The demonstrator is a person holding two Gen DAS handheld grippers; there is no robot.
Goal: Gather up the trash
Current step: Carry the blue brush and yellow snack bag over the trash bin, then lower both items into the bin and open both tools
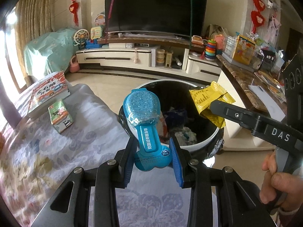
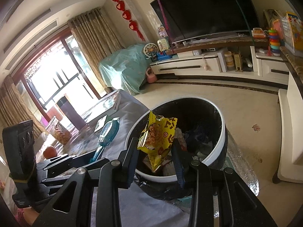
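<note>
My left gripper [image 1: 152, 151] is shut on a blue plastic blister pack [image 1: 143, 109], held over the near rim of the round bin [image 1: 200, 143]. The bin has a white rim, a black liner and crumpled trash inside. My right gripper [image 2: 156, 147] is shut on a yellow snack wrapper [image 2: 157, 134] and holds it over the bin's [image 2: 217, 151] opening. In the left wrist view the wrapper [image 1: 210, 98] hangs over the bin's right side from the right gripper [image 1: 214, 106]. In the right wrist view the blue pack [image 2: 108, 130] and left gripper [image 2: 94, 156] show at left.
A table with a floral cloth [image 1: 62, 151] lies left of the bin, with a picture book [image 1: 49, 92] and a small carton [image 1: 59, 116]. A marble counter [image 1: 251, 87] with clutter stands at right. A TV stand [image 1: 144, 56] lies beyond across tiled floor.
</note>
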